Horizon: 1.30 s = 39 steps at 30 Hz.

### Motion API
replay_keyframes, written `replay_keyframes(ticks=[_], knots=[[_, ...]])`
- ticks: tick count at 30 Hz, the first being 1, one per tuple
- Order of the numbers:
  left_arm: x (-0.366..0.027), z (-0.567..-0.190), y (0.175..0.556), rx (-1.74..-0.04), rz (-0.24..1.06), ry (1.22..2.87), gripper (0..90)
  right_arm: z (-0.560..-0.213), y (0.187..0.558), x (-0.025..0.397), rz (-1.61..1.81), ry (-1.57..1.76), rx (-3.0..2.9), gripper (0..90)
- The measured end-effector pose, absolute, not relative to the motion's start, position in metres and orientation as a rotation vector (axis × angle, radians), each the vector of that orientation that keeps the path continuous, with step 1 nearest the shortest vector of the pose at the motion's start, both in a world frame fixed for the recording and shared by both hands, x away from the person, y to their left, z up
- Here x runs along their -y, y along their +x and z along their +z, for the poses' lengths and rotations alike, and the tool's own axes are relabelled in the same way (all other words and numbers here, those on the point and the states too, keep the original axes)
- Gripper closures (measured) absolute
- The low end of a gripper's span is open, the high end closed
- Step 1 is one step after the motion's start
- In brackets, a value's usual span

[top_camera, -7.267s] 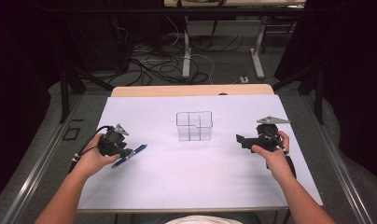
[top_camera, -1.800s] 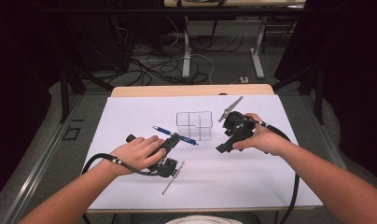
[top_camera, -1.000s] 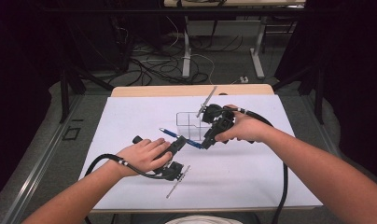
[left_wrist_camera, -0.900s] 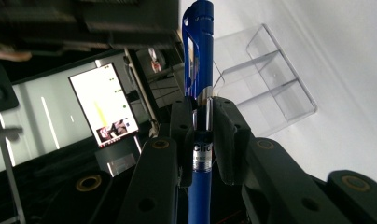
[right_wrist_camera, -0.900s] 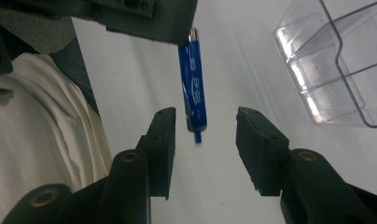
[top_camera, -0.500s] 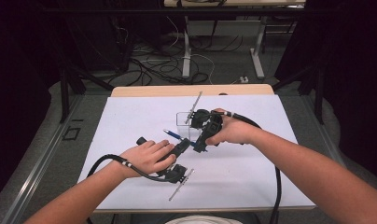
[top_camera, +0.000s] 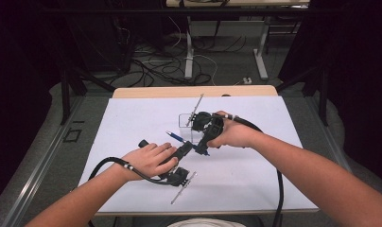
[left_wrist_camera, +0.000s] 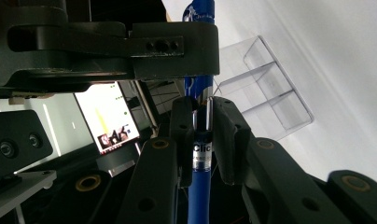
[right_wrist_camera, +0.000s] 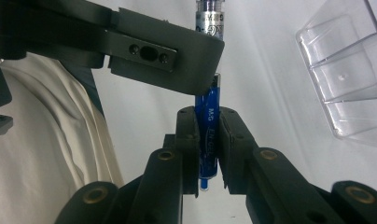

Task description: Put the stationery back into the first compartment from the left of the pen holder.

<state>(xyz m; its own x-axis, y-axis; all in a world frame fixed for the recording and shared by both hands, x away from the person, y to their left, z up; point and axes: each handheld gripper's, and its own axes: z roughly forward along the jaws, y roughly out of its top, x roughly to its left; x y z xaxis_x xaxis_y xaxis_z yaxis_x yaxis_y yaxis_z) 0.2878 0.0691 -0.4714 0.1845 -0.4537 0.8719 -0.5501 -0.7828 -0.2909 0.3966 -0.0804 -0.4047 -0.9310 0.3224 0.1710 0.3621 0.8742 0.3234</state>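
Now, pen: a blue ballpoint pen is held above the white table, just in front of the clear plastic organizer, with both grippers on it at once.
Left gripper: the left gripper has its jaws closed on the pen's barrel (in the left gripper view the pads pinch it at the silver band and the printed "Clic").
Right gripper: the right gripper also clamps the pen; in the right gripper view its pads squeeze the blue barrel near one end, which pokes out just below them.
Meeting point: the two grippers sit nose to nose at mid-table, each one's body looming across the other's camera view.
Organizer: the clear box with dividers rests on the table just beyond the hands, apart from the pen.
Hands: the left hand lies low near the table; the right hand reaches in from the right.
Background: a lit screen shows behind the left gripper (contents too small to read).
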Motion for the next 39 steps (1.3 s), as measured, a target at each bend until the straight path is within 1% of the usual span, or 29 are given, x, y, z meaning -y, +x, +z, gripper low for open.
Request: replay_keyframes(ticks=[1, 2, 3, 6, 12, 13, 14, 15, 16, 17, 18, 19, 20, 21, 22, 23, 24, 26, 30, 32, 33, 36, 39], knots=[[-0.068, -0.469, 0.287, 1.031, 1.741, 2.279, 79.3, -0.405, 0.397, 0.08, -0.545, -0.531, 2.934, 80.0], [-0.069, -0.469, 0.288, 1.024, 1.736, 2.268, 79.2, -0.405, 0.397, 0.08, -0.549, -0.537, 2.93, 80.0], [-0.069, -0.468, 0.287, 1.06, 1.766, 2.288, 79.1, -0.405, 0.397, 0.079, -0.547, -0.54, 2.934, 80.1], [-0.069, -0.469, 0.289, 1.028, 1.745, 2.288, 78.4, -0.406, 0.398, 0.079, -0.56, -0.543, 2.937, 80.1], [-0.07, -0.469, 0.29, 1.009, 1.727, 2.292, 71.2, -0.405, 0.403, 0.081, -0.56, -0.586, 2.955, 80.1], [-0.071, -0.47, 0.292, 0.974, 1.702, 2.257, 70.4, -0.404, 0.404, 0.081, -0.567, -0.591, 2.959, 80.1], [-0.071, -0.47, 0.292, 0.968, 1.703, 2.255, 69.6, -0.404, 0.405, 0.082, -0.572, -0.593, 2.963, 80.1], [-0.071, -0.467, 0.292, 1.002, 1.746, 2.279, 68.6, -0.404, 0.406, 0.083, -0.577, -0.6, 2.967, 80.1], [-0.075, -0.473, 0.294, 0.911, 1.61, 2.41, 67.5, -0.404, 0.406, 0.083, -0.597, -0.606, 2.969, 80.1], [-0.075, -0.473, 0.294, 0.916, 1.618, 2.385, 66.0, -0.403, 0.407, 0.084, -0.596, -0.617, 2.97, 80.1], [-0.074, -0.469, 0.294, 0.95, 1.692, 2.296, 64.7, -0.402, 0.408, 0.085, -0.606, -0.619, 2.971, 80.1], [-0.076, -0.472, 0.296, 0.943, 1.677, 2.359, 63.7, -0.402, 0.409, 0.085, -0.611, -0.63, 2.976, 80.1], [-0.076, -0.473, 0.297, 0.941, 1.687, 2.358, 62.5, -0.401, 0.41, 0.086, -0.621, -0.643, 2.98, 80.1], [-0.077, -0.472, 0.298, 0.921, 1.654, 2.39, 61.8, -0.4, 0.412, 0.087, -0.632, -0.651, 2.986, 80.1], [-0.078, -0.471, 0.3, 0.922, 1.686, 2.371, 60.9, -0.399, 0.412, 0.087, -0.646, -0.677, 2.978, 80.1], [-0.079, -0.472, 0.301, 0.912, 1.682, 2.378, 60.0, -0.398, 0.414, 0.088, -0.657, -0.69, 2.986, 80.1], [-0.081, -0.473, 0.303, 0.881, 1.656, 2.42, 59.7, -0.397, 0.415, 0.089, -0.671, -0.689, 2.987, 80.1], [-0.084, -0.47, 0.307, 0.845, 1.684, 2.402, 57.6, -0.396, 0.417, 0.091, -0.713, -0.704, 2.989, 80.1], [-0.09, -0.466, 0.315, 0.706, 1.658, 2.449, 52.9, -0.392, 0.422, 0.094, -0.789, -0.745, 2.989, 80.1], [-0.092, -0.465, 0.32, 0.606, 1.597, 2.422, 50.8, -0.391, 0.424, 0.094, -0.826, -0.77, 2.983, 80.1], [-0.095, -0.468, 0.32, 0.499, 1.555, 2.427, 49.5, -0.39, 0.425, 0.095, -0.842, -0.777, 2.986, 80.1], [-0.098, -0.463, 0.324, 0.411, 1.478, 2.466, 49.2, -0.389, 0.428, 0.097, -0.872, -0.805, 2.989, 80.1], [-0.102, -0.459, 0.33, 0.26, 1.42, 2.461, 47.8, -0.388, 0.43, 0.099, -0.923, -0.833, 2.981, 80.1]])
